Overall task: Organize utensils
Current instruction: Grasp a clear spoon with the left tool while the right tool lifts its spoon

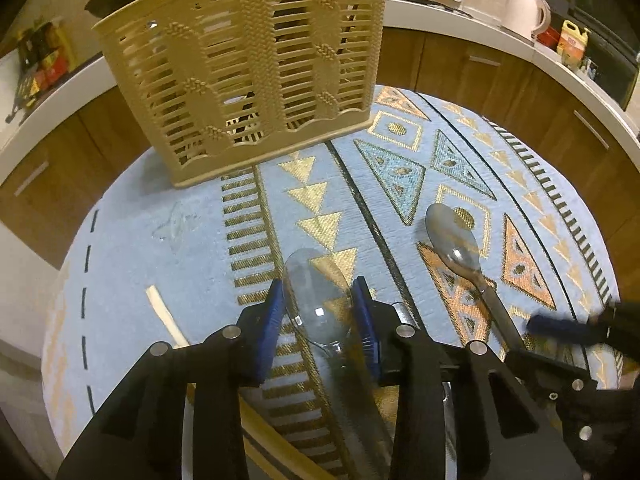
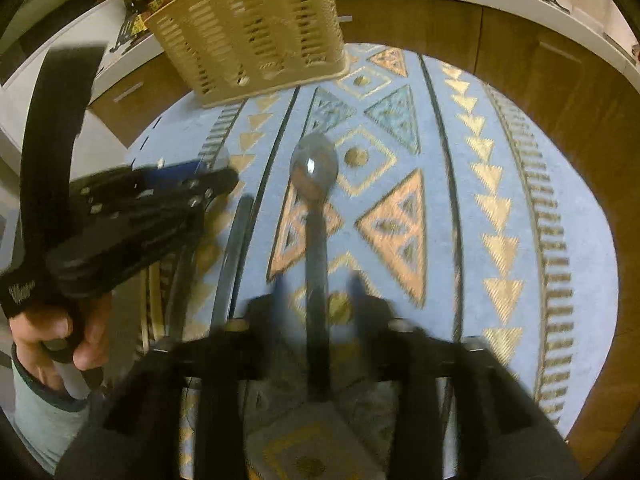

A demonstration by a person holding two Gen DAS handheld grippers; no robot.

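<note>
Left gripper [image 1: 319, 312] clamping clear spoon [image 1: 316, 300] by bowl sides, well short of basket [image 1: 244, 68]. Right gripper [image 2: 316, 300] hanging open, straddling metal spoon [image 2: 316, 208] handle; long axis pointing toward basket.

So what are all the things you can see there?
Clear spoon: one, see-through, between the left gripper's fingers.
Grey spoon: one, lying on the tablecloth, handle between the right gripper's fingers.
Basket: one, tan, slotted, at the table's far side.
Tablecloth: one, light blue with gold and orange triangles.
Wooden stick: one, pale, left on the cloth.
Kettle: one, white, on the far counter.
Left gripper: black, blue fingers, closed on the clear spoon.
Right gripper: black, blurred, open.
</note>
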